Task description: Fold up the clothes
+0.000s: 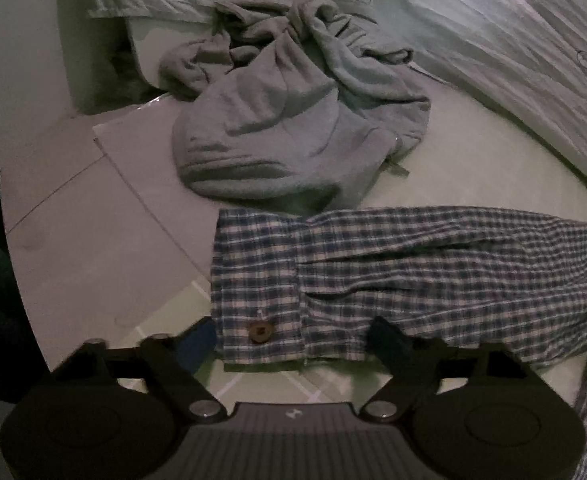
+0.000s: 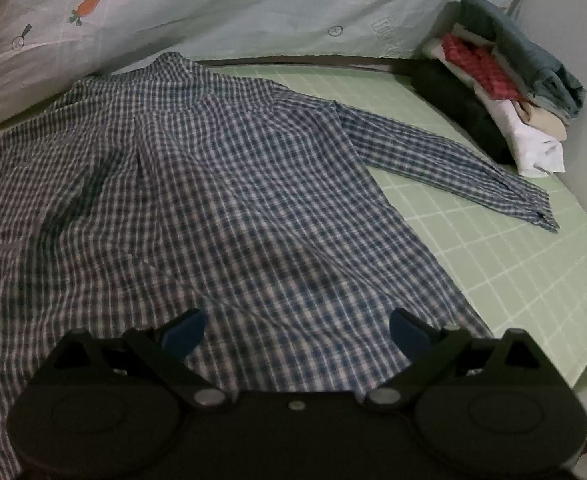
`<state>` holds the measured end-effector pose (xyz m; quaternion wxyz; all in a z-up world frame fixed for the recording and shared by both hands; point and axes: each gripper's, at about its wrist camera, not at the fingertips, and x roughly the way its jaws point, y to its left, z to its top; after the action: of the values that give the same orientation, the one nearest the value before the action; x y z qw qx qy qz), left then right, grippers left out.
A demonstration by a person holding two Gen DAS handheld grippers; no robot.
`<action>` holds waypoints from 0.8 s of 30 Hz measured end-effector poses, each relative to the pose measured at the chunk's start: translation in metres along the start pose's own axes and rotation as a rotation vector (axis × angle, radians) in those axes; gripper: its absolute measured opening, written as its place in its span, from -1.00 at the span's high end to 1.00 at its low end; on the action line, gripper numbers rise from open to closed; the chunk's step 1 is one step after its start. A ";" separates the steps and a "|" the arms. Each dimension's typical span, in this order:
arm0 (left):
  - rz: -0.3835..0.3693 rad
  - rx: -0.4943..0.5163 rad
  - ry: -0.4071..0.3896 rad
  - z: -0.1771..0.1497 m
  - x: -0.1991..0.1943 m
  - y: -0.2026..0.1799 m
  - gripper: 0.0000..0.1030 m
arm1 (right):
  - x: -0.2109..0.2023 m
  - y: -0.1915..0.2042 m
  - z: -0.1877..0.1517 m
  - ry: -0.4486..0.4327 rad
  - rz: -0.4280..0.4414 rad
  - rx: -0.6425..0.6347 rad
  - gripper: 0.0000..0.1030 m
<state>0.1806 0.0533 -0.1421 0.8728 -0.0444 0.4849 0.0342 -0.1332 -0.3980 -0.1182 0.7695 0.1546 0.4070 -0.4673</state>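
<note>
A blue and white checked shirt (image 2: 197, 184) lies spread flat on a green grid mat (image 2: 513, 264), one sleeve (image 2: 445, 160) stretched out to the right. Its other sleeve (image 1: 393, 276) lies across the left wrist view, the cuff with a brown button (image 1: 258, 333) at its left end. My left gripper (image 1: 291, 342) is open, its jaws either side of the cuff's near edge. My right gripper (image 2: 297, 330) is open just above the shirt's lower body, holding nothing.
A crumpled grey garment (image 1: 289, 112) lies beyond the cuff. A stack of folded clothes (image 2: 505, 84) stands at the mat's far right. A pale bedsheet with a carrot print (image 2: 89, 4) hangs along the back. White boards (image 1: 105, 208) lie left of the mat.
</note>
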 end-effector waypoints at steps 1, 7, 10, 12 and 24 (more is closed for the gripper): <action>0.012 0.008 -0.002 -0.001 0.000 -0.001 -0.31 | -0.001 0.000 -0.001 0.002 -0.004 -0.002 -0.94; 0.020 0.020 -0.037 -0.003 -0.007 -0.003 0.39 | -0.004 -0.003 0.001 -0.015 -0.009 0.005 -0.94; 0.001 0.001 -0.056 -0.002 -0.017 -0.010 0.53 | -0.003 -0.006 0.001 -0.019 -0.002 0.009 -0.94; -0.040 0.018 -0.077 0.000 -0.029 -0.021 0.55 | -0.002 -0.009 0.000 -0.023 0.004 0.012 -0.94; -0.442 0.283 -0.190 -0.031 -0.128 -0.173 0.55 | 0.005 -0.068 -0.009 -0.040 0.023 0.122 -0.94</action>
<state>0.1053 -0.1238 -0.0423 0.8980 -0.0236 0.3795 -0.2211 -0.1935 -0.4307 -0.1179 0.7719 0.1966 0.3604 -0.4854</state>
